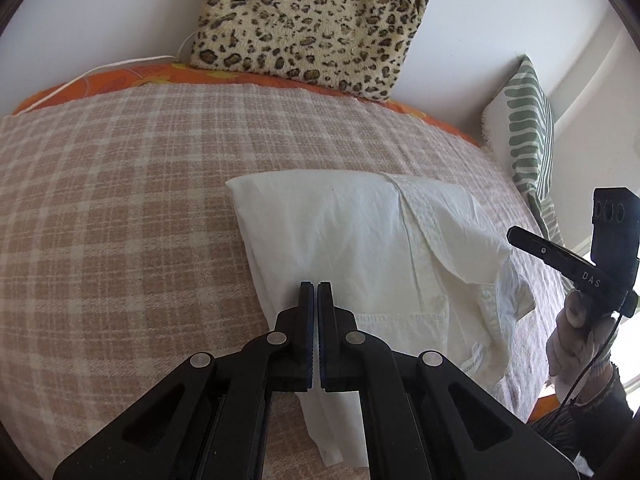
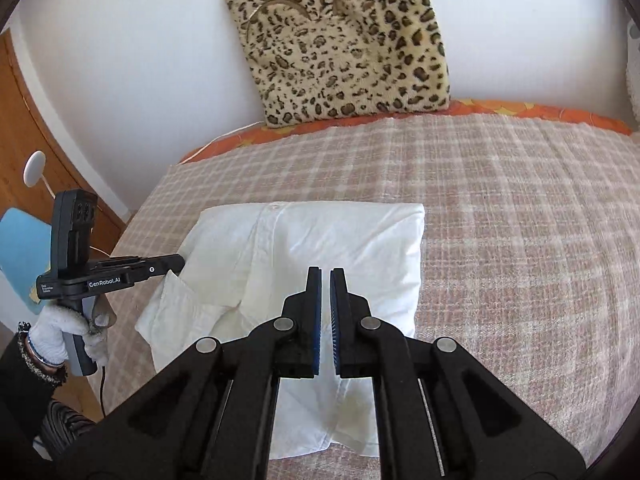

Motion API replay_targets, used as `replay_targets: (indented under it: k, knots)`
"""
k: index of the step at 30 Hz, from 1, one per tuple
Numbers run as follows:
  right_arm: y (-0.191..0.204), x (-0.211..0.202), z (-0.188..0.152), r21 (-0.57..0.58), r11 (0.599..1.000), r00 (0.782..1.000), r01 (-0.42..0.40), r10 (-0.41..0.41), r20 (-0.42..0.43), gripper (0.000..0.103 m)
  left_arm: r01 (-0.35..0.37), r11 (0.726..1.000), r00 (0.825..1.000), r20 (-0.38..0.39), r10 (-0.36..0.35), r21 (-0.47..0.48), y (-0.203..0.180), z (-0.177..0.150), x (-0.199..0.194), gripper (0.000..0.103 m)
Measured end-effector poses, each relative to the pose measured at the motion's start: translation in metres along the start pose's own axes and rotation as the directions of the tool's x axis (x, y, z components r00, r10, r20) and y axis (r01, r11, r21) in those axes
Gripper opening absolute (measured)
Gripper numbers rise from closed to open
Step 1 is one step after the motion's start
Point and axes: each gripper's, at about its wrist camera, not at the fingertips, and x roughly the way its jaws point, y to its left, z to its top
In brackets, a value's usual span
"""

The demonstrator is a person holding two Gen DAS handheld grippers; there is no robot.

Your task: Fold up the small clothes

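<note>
A small white shirt (image 1: pixel 360 240) lies partly folded on the checked blanket (image 1: pixel 120 200), with its collar flap and chest pocket showing at the right side. It also shows in the right wrist view (image 2: pixel 320 236). My left gripper (image 1: pixel 316 286) is shut with nothing between its pads, hovering over the shirt's near left edge. My right gripper (image 2: pixel 325 272) is shut and empty above the shirt's near middle. The right gripper shows from the side in the left wrist view (image 1: pixel 516 236), just right of the shirt. The left gripper shows in the right wrist view (image 2: pixel 178 262), at the shirt's left edge.
A leopard-print cushion (image 1: pixel 308 20) leans against the white wall at the back. A green striped pillow (image 1: pixel 528 128) stands at the bed's right end. An orange sheet (image 2: pixel 540 112) edges the blanket. A wooden cabinet (image 2: pixel 24 128) and a blue item (image 2: pixel 20 248) are left of the bed.
</note>
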Motion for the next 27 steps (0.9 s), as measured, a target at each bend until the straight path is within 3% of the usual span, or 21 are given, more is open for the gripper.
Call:
replay_targets:
  k: [6, 9, 12, 16, 19, 21, 22, 27]
  knots:
    - [0.01, 0.018, -0.032, -0.127, 0.991, 0.991, 0.029, -0.045, -0.126, 0.005, -0.002, 1.0, 0.999, -0.036, 0.003, 0.024, 0.001, -0.02, 0.005, 0.0]
    - [0.009, 0.013, -0.037, -0.147, 0.989, 0.99, 0.013, -0.034, -0.137, 0.005, -0.011, 0.998, 0.999, -0.048, 0.014, 0.061, -0.002, -0.026, 0.003, 0.0]
    - [-0.003, -0.008, -0.023, -0.087, 0.995, 0.996, -0.054, 0.048, -0.069, 0.005, -0.029, 0.997, 0.999, -0.022, 0.031, 0.074, -0.001, -0.018, -0.015, 0.0]
    - [-0.034, -0.017, -0.005, 0.046, 0.997, 0.998, -0.06, 0.058, 0.025, 0.005, 0.012, 0.999, 0.997, 0.07, -0.015, 0.042, -0.01, -0.005, -0.044, 0.0]
    - [-0.051, -0.009, 0.001, 0.12, 0.991, 0.998, -0.052, 0.05, 0.024, 0.005, 0.044, 0.996, 0.995, 0.083, -0.051, 0.08, -0.033, -0.006, -0.051, 0.001]
    - [-0.056, -0.003, -0.001, 0.145, 0.985, 0.996, -0.092, 0.091, 0.013, 0.005, 0.061, 0.994, 0.995, 0.071, -0.068, 0.092, -0.043, -0.01, -0.048, 0.006]
    - [-0.056, 0.0, -0.002, 0.152, 0.983, 0.994, -0.105, 0.107, 0.0, 0.005, 0.058, 0.993, 0.996, 0.062, -0.064, 0.1, -0.047, -0.013, -0.045, 0.012]
    - [-0.048, 0.002, -0.018, 0.13, 0.987, 0.994, -0.093, 0.099, -0.045, 0.005, 0.025, 0.998, 0.999, 0.028, -0.027, 0.062, -0.039, -0.017, -0.03, 0.013]
